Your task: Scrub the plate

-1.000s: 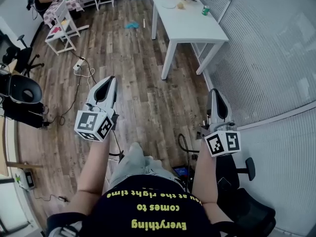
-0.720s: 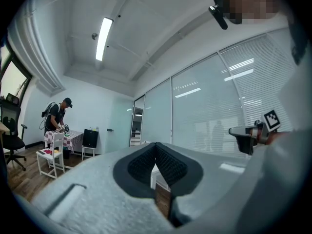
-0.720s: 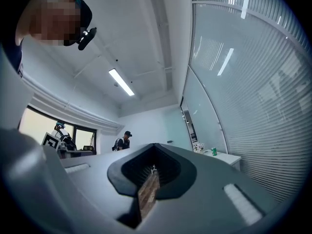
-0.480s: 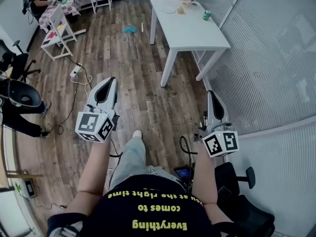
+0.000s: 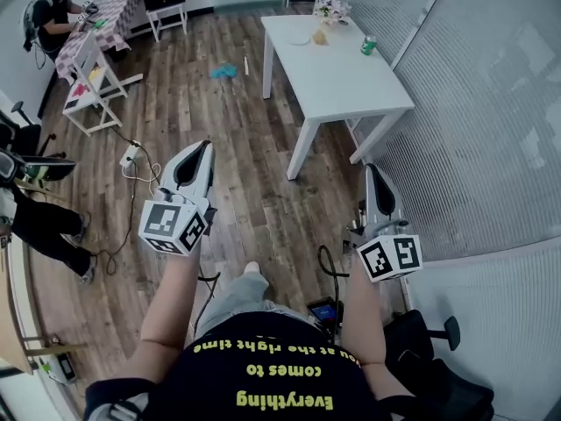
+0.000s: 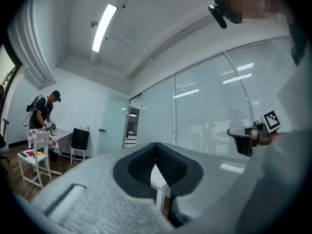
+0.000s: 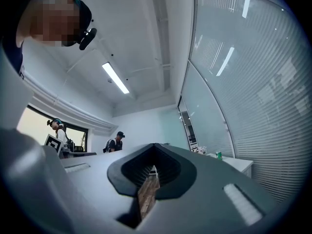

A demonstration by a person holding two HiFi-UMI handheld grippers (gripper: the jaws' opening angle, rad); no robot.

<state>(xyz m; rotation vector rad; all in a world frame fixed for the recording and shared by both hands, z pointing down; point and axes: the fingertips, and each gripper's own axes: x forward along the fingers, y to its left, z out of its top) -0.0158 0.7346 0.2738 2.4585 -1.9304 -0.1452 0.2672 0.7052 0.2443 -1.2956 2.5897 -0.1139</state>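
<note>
Wood-plank floor (image 5: 254,182) below, seen steeply from above. Held out over it at near left, the left gripper (image 5: 202,146), marker cube at its near end; jaws pressed together, ribbed pads meeting at the tip (image 6: 156,146), nothing between them. Held out at near right, close to the blind-covered glass wall (image 5: 491,103), the right gripper (image 5: 372,170); jaws likewise together and empty (image 7: 155,146), only a strip of floor showing through the slot below the pads.

Well apart from both grippers, at far centre-right, a white table (image 5: 351,82). On its far end: a green can (image 5: 368,44) near the right edge, a small bunch of flowers (image 5: 331,9) at the far corner, a yellowish lump (image 5: 320,36), and just left of that a faint curved outline (image 5: 302,40), possibly the plate, too small to tell.

On the floor left of the table, a blue scrap (image 5: 223,71). Farther left, a white chair (image 5: 88,82) and a checked table (image 5: 114,9) with a person (image 5: 53,11) seated at it. A power strip (image 5: 130,154) with cables at mid left. A black office chair (image 5: 429,362) at near right.
</note>
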